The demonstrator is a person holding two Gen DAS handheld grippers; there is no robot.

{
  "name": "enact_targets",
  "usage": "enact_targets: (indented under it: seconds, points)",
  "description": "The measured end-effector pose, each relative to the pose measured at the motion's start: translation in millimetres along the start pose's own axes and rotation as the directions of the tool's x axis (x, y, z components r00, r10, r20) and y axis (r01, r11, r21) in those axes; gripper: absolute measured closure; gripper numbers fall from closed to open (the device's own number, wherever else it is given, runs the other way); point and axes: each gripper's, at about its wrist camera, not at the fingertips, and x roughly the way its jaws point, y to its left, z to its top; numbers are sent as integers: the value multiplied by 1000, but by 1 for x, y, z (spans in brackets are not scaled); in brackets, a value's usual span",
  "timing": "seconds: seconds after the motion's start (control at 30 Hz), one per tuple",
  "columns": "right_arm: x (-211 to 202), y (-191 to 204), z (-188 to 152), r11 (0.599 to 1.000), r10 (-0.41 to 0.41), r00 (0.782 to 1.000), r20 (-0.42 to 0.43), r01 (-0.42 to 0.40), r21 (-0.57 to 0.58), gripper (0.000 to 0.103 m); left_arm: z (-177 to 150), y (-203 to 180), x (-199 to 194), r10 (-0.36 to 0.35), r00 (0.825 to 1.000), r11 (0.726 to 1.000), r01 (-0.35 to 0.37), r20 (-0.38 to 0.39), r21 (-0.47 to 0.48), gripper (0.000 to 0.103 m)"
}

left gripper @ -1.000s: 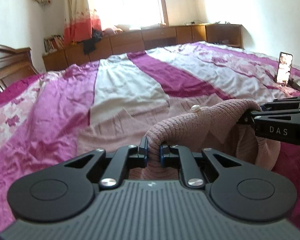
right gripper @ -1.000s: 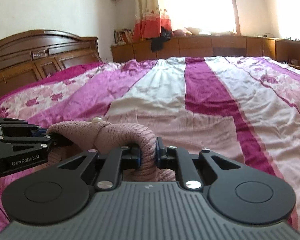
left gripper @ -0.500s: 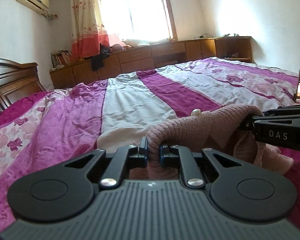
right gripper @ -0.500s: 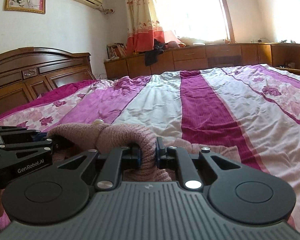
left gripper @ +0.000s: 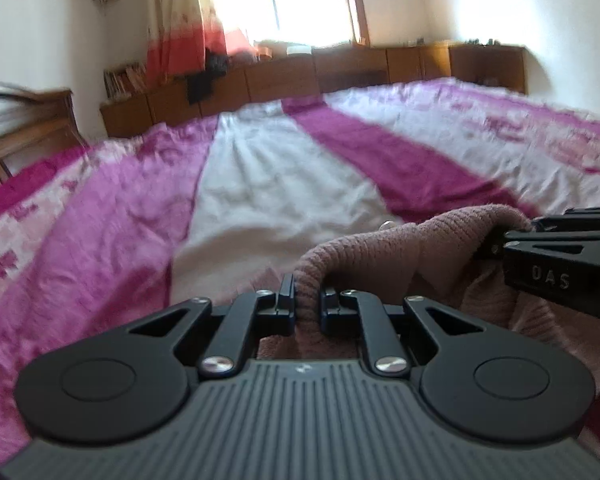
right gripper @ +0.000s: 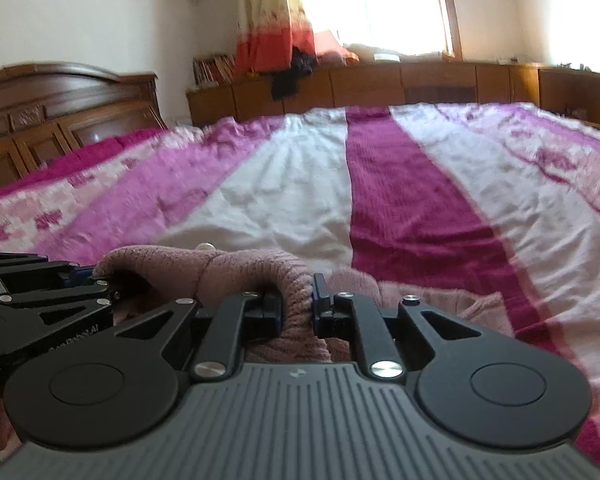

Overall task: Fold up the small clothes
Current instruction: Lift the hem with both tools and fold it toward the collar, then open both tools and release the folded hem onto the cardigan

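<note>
A dusty-pink knitted garment (left gripper: 384, 248) hangs bunched between both grippers above the bed. My left gripper (left gripper: 306, 300) is shut on its ribbed edge. The right gripper (left gripper: 512, 236) comes in from the right of the left wrist view, shut on the other end of the same edge. In the right wrist view my right gripper (right gripper: 296, 304) pinches the pink garment (right gripper: 236, 268), and the left gripper (right gripper: 100, 276) holds it at the far left. A small white button (right gripper: 205, 246) shows on the knit. More of the garment lies crumpled on the cover below.
A bedspread (right gripper: 300, 200) with magenta, white and floral stripes stretches ahead. A carved wooden headboard (right gripper: 60, 104) stands at the left. Low wooden cabinets (right gripper: 420, 80) run under a bright window with a red-hemmed curtain (right gripper: 268, 32).
Both grippers keep their hold on the garment. The views have shifted and blurred, with the bed now filling more of each frame; the phone at the right of the left view is out of sight.
</note>
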Motion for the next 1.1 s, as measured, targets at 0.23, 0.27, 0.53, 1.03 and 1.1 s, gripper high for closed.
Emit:
enact_targets:
  seconds: [0.23, 0.27, 0.53, 1.03, 1.1]
  points:
    - [62, -11, -29, 999, -38, 989, -141, 41, 21, 88, -23, 3, 56, -43, 990, 998, 38, -135, -40, 87]
    - [69, -13, -33, 998, -42, 987, -156, 48, 34, 88, -26, 3, 60, -44, 988, 998, 38, -146, -42, 87]
    - [86, -21, -41, 996, -17, 979, -201, 33, 78, 76, -31, 2, 66, -38, 986, 999, 32, -162, -43, 82]
    - [2, -31, -41, 995, 22, 988, -151, -7, 104, 45, -18, 10, -4, -27, 992, 999, 25, -123, -23, 71]
    - [-13, -33, -43, 995, 19, 990, -139, -5, 103, 45, -18, 10, -14, -24, 992, 1000, 21, -121, -21, 71]
